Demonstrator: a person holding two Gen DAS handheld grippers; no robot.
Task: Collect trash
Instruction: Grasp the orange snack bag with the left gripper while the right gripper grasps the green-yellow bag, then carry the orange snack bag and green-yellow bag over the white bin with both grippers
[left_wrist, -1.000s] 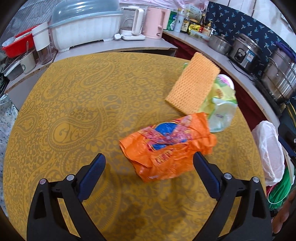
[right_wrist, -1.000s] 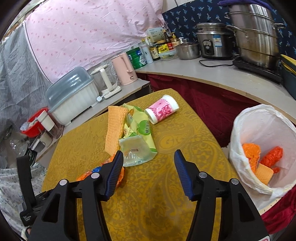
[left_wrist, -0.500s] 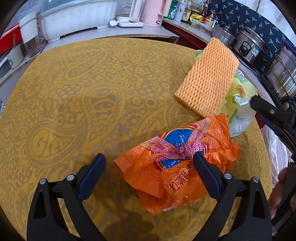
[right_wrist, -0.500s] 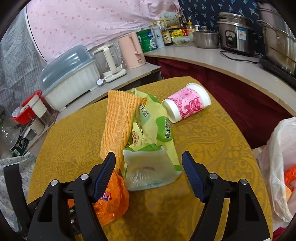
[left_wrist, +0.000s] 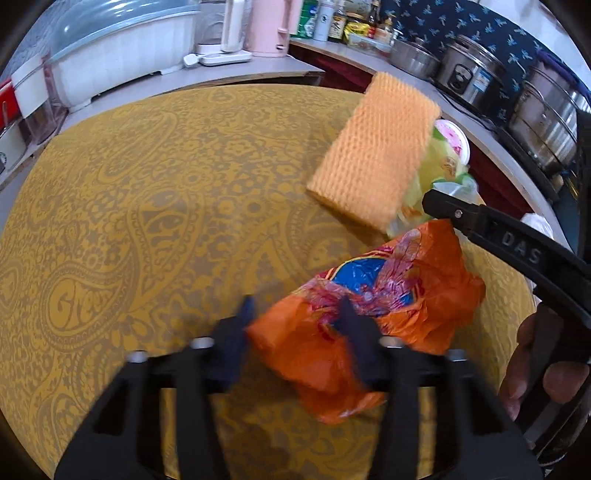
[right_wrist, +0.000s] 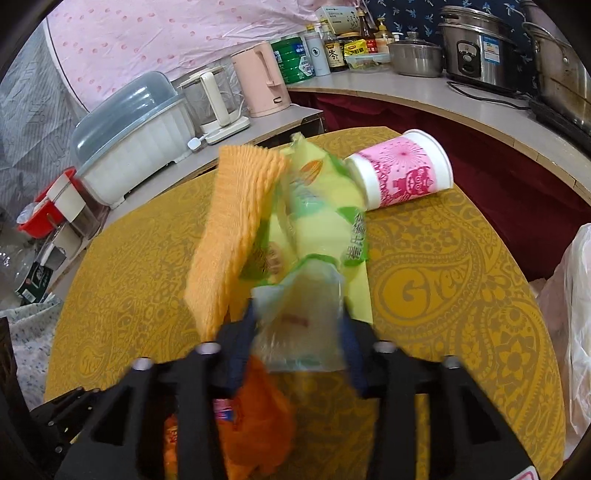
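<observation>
Table's left half (left_wrist: 129, 221) lies open; foam net (left_wrist: 373, 162) and cup (right_wrist: 402, 170) crowd the right.

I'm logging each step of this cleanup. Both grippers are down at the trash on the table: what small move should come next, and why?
Probably finish both squeezes before lifting. The left gripper is closing around the orange bag, the right gripper around the clear end of the green wrapper, and both still lie on the table.

both wrist views look steeply down, close, sharing the table (left_wrist: 147, 221).
</observation>
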